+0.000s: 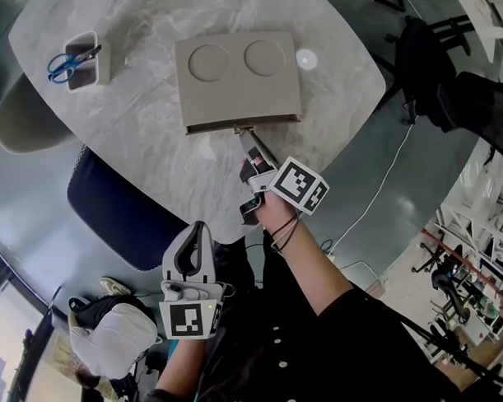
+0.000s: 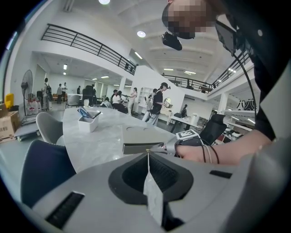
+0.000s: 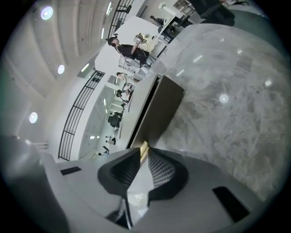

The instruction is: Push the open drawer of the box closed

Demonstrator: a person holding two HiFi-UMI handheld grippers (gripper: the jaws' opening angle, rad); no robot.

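Observation:
A taupe box with two round hollows in its lid lies on the marble table. Its drawer front faces me and sits almost flush with the box; only a thin dark seam shows. My right gripper reaches to the front's middle, its jaws shut on the small gold drawer knob. The left gripper view shows that knob at the right gripper's tip. My left gripper hangs below the table's near edge, pointing at the box, shut with nothing held.
A white cup with blue scissors stands at the table's far left. A small white disc lies right of the box. A dark blue chair and a grey chair stand at the left edge. Cables cross the floor at right.

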